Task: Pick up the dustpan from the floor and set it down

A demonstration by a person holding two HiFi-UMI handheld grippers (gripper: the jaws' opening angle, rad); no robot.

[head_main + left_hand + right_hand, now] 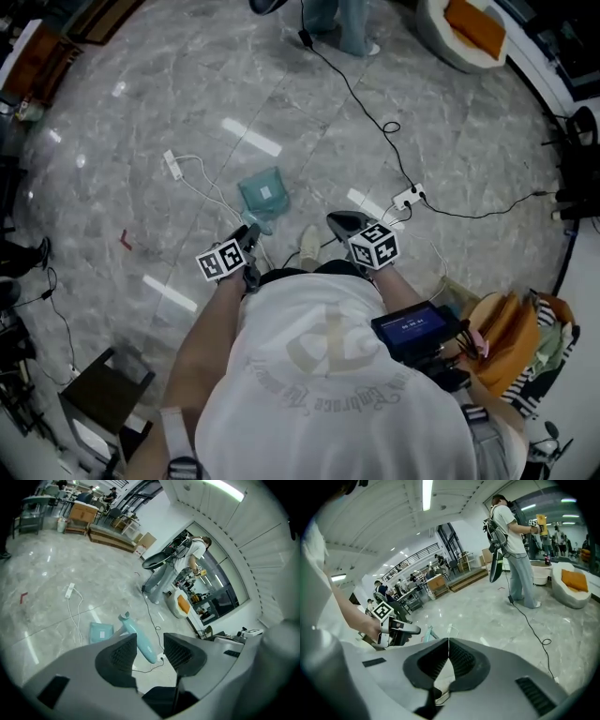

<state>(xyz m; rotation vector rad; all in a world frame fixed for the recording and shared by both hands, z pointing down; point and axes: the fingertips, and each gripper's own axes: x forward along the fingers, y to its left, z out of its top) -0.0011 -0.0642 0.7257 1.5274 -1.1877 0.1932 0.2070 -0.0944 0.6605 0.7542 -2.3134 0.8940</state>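
Dustpan (263, 192) lies flat on the grey marble floor (141, 112), a little to the far side of my two tools and closer to the left one than to the right. It is pale teal, with its pan on the far side and its handle (144, 640) running back toward me.

My left hand-held gripper (251, 232) points down at the near end of that handle. In the left gripper view its jaws stand moderately apart, and the handle shows in the gap beyond them. The ribbed pads (123, 656) do not press on it, so nothing is gripped.

My right hand-held gripper (339, 222) hangs just right of the left one, over bare floor. In the right gripper view its jaws are closed tip to tip with nothing between them, and the left tool shows off to the left.

A white power strip (172, 166) with its white lead lies on the floor to the far left of the dustpan. A second strip (409, 197) sits to the right, with a black cable (361, 98) running away from it toward a standing person (513, 550) at the far side. A white seat with an orange cushion (464, 33) stands at the far right.
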